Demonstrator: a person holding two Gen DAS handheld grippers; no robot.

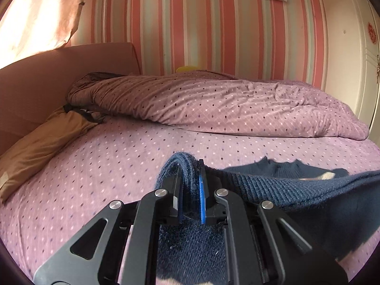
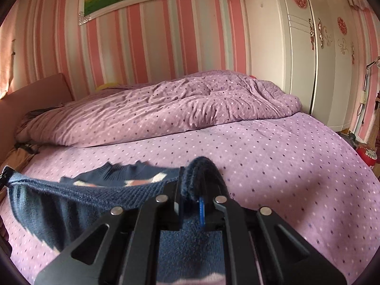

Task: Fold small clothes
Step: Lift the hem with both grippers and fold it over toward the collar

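Observation:
A small navy knit sweater (image 1: 273, 187) with a pale pattern is held up over the purple bed sheet (image 1: 106, 166). My left gripper (image 1: 190, 178) is shut on a bunched fold of its left edge. My right gripper (image 2: 191, 185) is shut on a bunched fold of its right edge. In the right wrist view the sweater (image 2: 95, 190) stretches leftward from my fingers, its hem taut between both grippers and its collar end lying on the sheet (image 2: 273, 166). The left gripper's tip (image 2: 4, 174) shows at that view's left edge.
A rumpled purple duvet (image 1: 213, 102) lies across the far half of the bed. A brown pillow (image 1: 40, 147) and headboard (image 1: 47, 76) are at left. A white wardrobe (image 2: 296, 47) stands beyond the bed at right. A red object (image 2: 367, 156) sits on the floor.

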